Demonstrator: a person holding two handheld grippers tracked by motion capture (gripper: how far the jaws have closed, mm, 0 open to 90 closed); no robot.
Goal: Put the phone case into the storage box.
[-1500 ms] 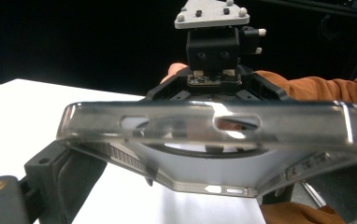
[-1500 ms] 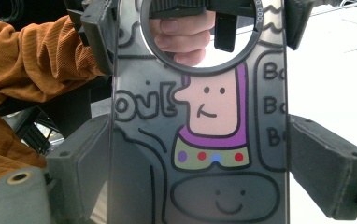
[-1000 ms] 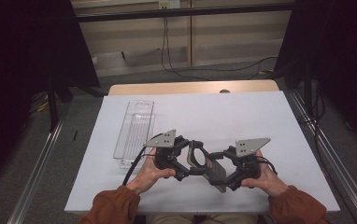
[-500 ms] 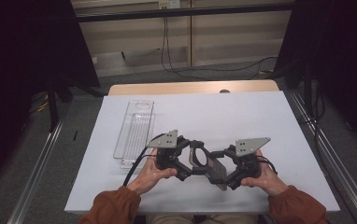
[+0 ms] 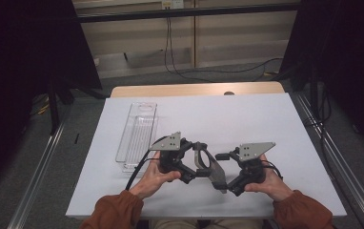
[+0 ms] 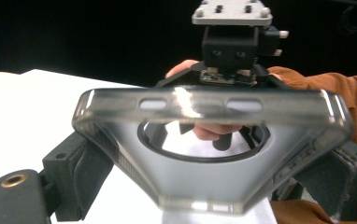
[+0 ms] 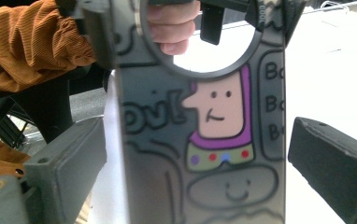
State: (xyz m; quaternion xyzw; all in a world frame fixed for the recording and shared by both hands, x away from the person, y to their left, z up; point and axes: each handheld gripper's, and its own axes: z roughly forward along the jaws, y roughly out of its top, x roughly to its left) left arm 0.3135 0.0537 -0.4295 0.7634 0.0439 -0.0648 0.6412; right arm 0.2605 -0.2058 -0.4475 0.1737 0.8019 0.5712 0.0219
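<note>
Between the two grippers, low over the near half of the white table (image 5: 247, 119), hangs a phone case (image 5: 207, 164), a smoky see-through one with a big round ring cut into its back and cartoon doodles printed on it. Looks like the usual thin rubbery plastic, so I'd guess it's super light, bendy if you squeeze across the open middle, and a bit slick on the glossy faces. Not fragile at all, but it'll bow or pop out if pinched too hard. Best place to grab is by the thicker side rims, near a corner where it's stiffest. The left gripper (image 5: 192, 169) is clamped on the case, its black jaws hugging both side edges in the left gripper view. The right gripper (image 5: 227, 181) has just been opening its jaws: the case (image 7: 204, 140) still sits between them, but the pad on the right (image 7: 335, 158) stands clear of it. Compared with a second ago, both hands and the case sit in pretty much the same spot, and the clear tray (image 5: 137, 136) off to the left hasn't budged.
</note>
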